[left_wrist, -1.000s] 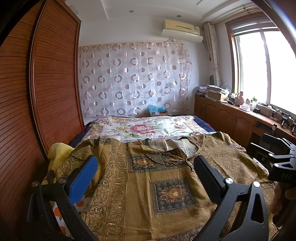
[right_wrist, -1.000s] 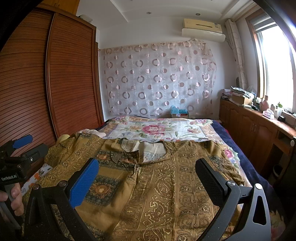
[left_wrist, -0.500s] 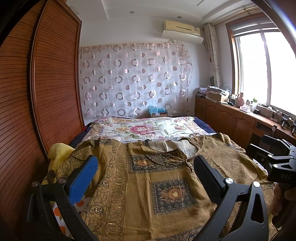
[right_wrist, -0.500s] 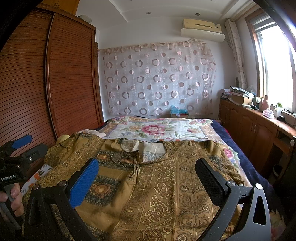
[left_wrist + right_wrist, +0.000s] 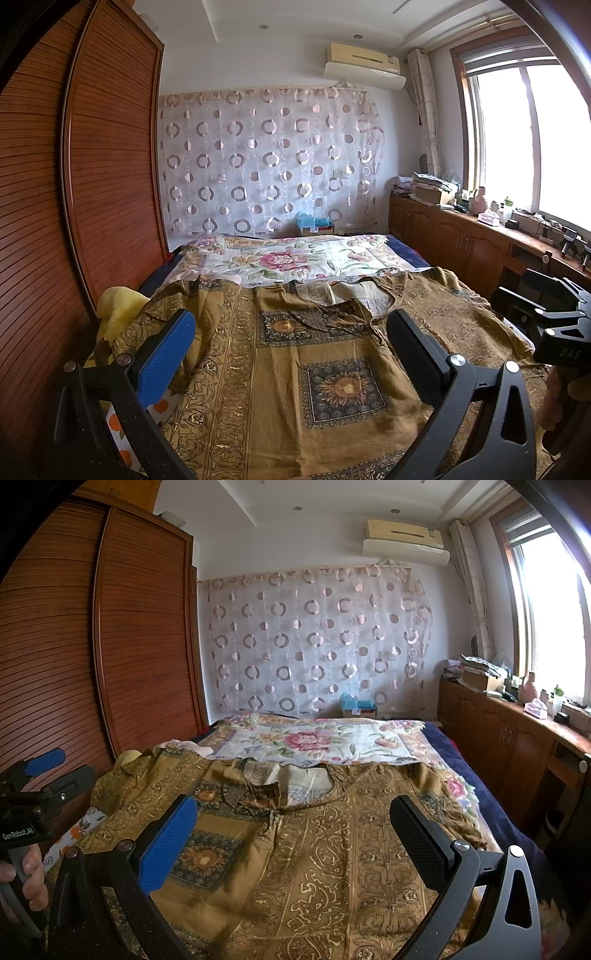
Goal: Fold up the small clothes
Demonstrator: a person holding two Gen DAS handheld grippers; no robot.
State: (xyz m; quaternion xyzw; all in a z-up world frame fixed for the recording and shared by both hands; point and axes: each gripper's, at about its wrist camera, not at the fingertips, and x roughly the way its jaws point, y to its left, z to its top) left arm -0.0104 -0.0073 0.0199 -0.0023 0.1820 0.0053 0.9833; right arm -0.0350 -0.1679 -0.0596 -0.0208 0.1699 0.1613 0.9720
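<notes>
a shirt point(image 5: 295, 369) is lying spread flat on the near end of the bed point(image 5: 406, 254), its neckline pointing away. behind it a sheet point(image 5: 288, 258) is covering the far part of the bed. a wardrobe point(image 5: 103, 184) is standing along the left, cabinets point(image 5: 461, 240) are running along the right under the window point(image 5: 535, 129), and a curtain point(image 5: 269, 162) is hanging behind the bed. both grippers, the left gripper point(image 5: 291, 354) and the right gripper point(image 5: 295, 842), are hovering over the shirt's near part, left of one another accordingly.
</notes>
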